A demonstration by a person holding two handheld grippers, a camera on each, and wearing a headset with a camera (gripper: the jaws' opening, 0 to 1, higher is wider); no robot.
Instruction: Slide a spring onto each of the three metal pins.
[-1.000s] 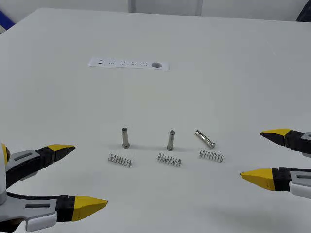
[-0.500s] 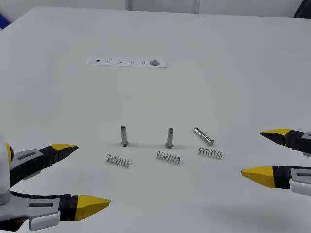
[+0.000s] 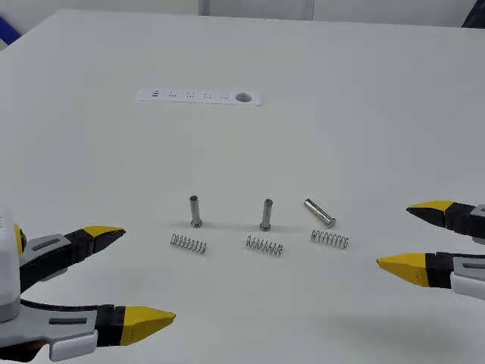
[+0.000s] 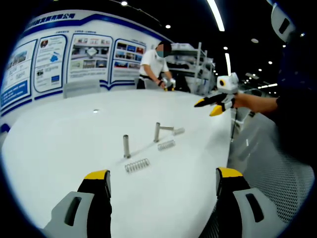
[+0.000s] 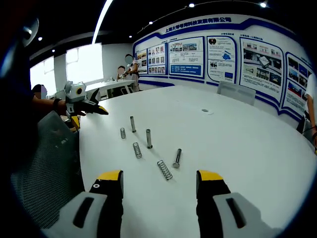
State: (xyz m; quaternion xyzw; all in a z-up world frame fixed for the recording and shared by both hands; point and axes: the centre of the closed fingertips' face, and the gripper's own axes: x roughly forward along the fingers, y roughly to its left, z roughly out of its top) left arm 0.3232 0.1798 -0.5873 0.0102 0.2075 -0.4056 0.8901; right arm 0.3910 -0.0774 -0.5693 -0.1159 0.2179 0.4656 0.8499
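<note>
From where I stand the two match. The left claw (image 3: 145, 274) and the right claw (image 3: 394, 236) each end in pointed yellow tips. Behind the tips come black shanks, and behind those pale grey housings, each with a dark oblong slot. Further back from the right claw, past the bare forearm, the person's sleeve (image 4: 297, 89) is dark and plain.

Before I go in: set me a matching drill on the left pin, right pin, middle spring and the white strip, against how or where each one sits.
Things:
1. left pin
2. right pin
3. middle spring
4. white strip

States or places:
a. lying on its side
b. flat, farthest back
c. standing upright
d. lying on the near side of the middle pin

Pairs: 1-c, 2-a, 3-d, 4-b.
</note>
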